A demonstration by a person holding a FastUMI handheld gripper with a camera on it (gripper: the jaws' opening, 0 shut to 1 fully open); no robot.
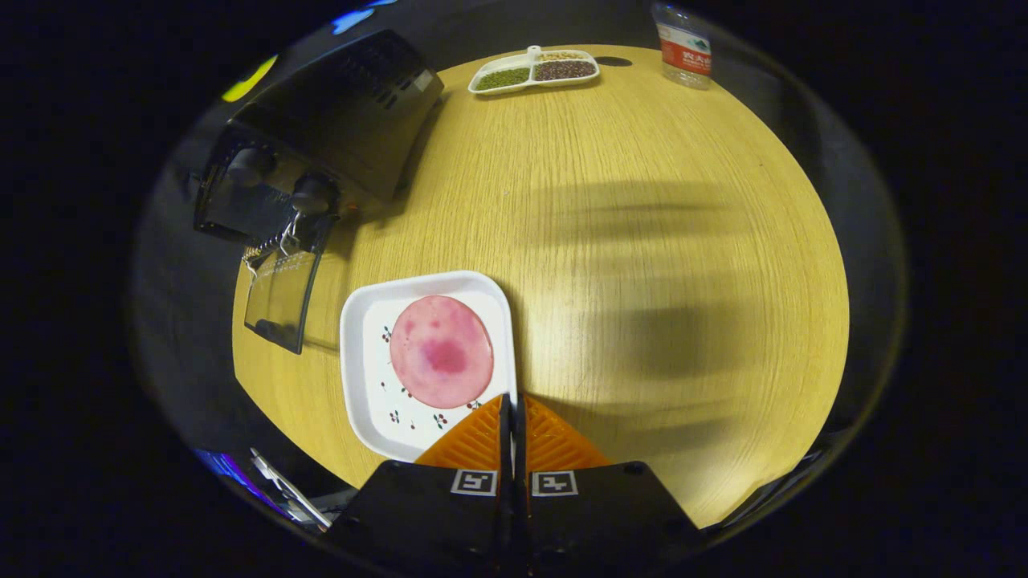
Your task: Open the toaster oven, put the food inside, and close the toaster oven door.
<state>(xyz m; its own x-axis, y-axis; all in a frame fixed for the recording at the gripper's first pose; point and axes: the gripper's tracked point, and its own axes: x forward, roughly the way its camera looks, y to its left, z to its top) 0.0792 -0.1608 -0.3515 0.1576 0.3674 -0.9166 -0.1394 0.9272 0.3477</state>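
Gripper view: the gripper (pixel 512 405) hangs above a round wooden worktop (pixel 642 241), its jaws pressed together with no gap visible between them and nothing held. Just ahead of the jaws and slightly to their left sits a white square plate (pixel 361 353) with small printed sprigs, carrying a round pink slice of food (pixel 441 351); the left jaw tip overlaps the plate's near corner in this view, contact cannot be told. Farther beyond and to the left of the jaws stands the black toaster oven (pixel 337 120), two knobs on its front, its glass door (pixel 281 297) folded down open toward the plate. Far beyond the jaws, at the opposite worktop edge, lies a white divided dish (pixel 534 70) with green and dark grains. A plastic bottle (pixel 683 48) stands to its right.
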